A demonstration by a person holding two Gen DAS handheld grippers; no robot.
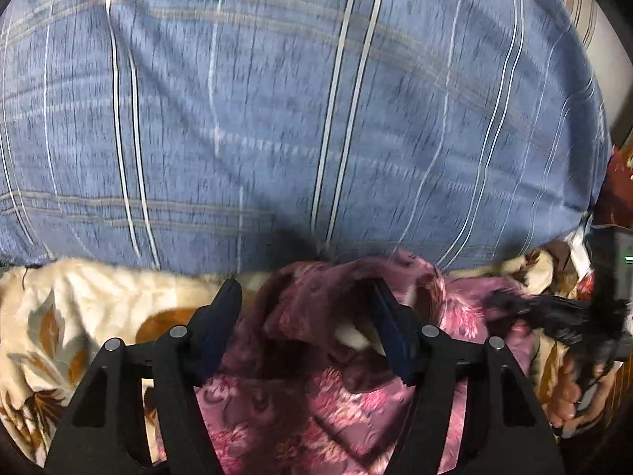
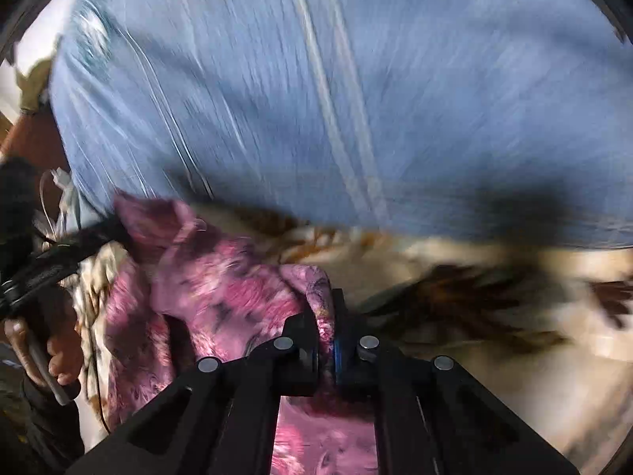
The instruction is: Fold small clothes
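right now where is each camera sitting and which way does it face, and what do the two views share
Left wrist: sits on the left gripper, looking forward along its spread fingers at the pink floral garment, with the blue striped cloth beyond; a hand shows at the right edge.
Right wrist: sits on the right gripper, fingers closed on a garment fold, facing the same blue cloth; a hand shows at the left edge.
Shared: the garment, the blue cloth and the cream leaf-print blanket.

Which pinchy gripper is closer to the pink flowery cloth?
Right. The right gripper is shut on the pink flowery cloth, pinching its edge. The left gripper is open, its fingers on either side of the cloth, not pinching it.
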